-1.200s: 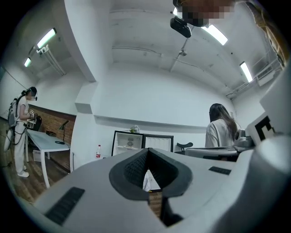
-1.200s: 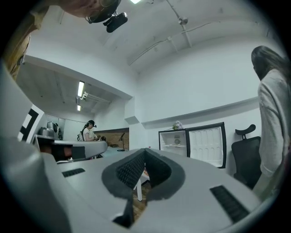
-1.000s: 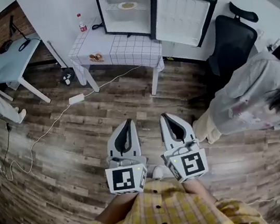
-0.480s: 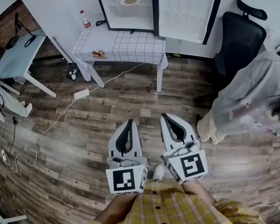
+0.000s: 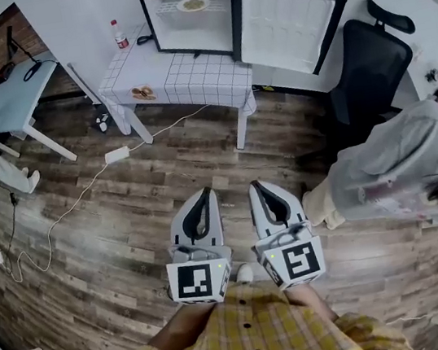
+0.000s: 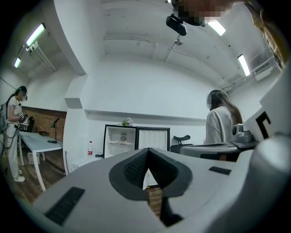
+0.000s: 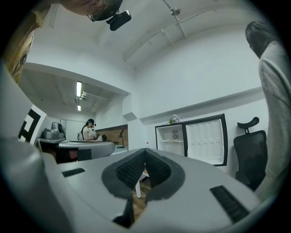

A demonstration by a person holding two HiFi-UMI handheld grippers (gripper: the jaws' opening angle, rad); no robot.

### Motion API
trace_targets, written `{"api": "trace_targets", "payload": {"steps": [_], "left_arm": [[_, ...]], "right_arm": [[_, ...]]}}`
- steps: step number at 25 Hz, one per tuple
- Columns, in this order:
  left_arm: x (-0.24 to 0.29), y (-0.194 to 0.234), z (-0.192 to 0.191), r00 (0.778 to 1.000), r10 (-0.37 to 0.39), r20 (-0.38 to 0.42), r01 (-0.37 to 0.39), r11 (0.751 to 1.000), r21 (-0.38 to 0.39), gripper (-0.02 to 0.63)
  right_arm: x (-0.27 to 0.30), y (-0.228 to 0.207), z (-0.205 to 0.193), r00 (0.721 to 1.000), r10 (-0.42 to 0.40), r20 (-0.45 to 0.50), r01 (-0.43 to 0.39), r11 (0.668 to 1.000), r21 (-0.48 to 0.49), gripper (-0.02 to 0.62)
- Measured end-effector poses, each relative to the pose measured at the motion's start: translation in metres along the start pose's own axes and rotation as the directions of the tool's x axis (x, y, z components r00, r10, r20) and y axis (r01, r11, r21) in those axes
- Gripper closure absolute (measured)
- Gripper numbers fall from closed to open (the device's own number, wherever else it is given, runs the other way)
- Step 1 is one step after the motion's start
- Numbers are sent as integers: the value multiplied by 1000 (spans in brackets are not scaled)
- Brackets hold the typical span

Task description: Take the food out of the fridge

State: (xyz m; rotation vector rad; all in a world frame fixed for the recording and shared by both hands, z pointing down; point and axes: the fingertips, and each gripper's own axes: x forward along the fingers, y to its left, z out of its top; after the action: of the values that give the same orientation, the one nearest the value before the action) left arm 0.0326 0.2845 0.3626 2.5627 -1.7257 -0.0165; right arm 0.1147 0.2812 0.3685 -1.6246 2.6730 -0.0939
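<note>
The small black fridge (image 5: 187, 12) stands open on a table with a checked cloth (image 5: 187, 76) across the room. A plate of food (image 5: 194, 4) sits on its upper shelf. The fridge (image 6: 119, 141) shows far off in the left gripper view, and the fridge (image 7: 173, 139) shows too in the right gripper view. My left gripper (image 5: 203, 194) and right gripper (image 5: 254, 187) are held side by side, level, over the wooden floor, far short of the table. Both are shut with nothing between the jaws.
The fridge door (image 5: 287, 23) swings out to the right. A red-capped bottle (image 5: 120, 36) and a small snack (image 5: 140, 93) are on the table. A person in grey (image 5: 394, 163) and a black office chair (image 5: 366, 64) stand right. A power strip (image 5: 117, 155) with cable lies on the floor.
The fridge and table look slightly larger and nearer. Both grippers keep their place side by side in front of me, shut throughout.
</note>
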Motion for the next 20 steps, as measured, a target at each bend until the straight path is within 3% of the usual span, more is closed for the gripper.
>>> {"api": "trace_targets", "payload": {"steps": [8,20], "left_arm": [[49,45,1,997,-73,-33,73,997,-13,600],[99,124,19,991,-135,3,135,991,-23,600]], "right_arm": [[69,1,1,1000,2,-7,-2,999,-34,588],[159,13,15,999,-41,9,41,997,-60,588]]}}
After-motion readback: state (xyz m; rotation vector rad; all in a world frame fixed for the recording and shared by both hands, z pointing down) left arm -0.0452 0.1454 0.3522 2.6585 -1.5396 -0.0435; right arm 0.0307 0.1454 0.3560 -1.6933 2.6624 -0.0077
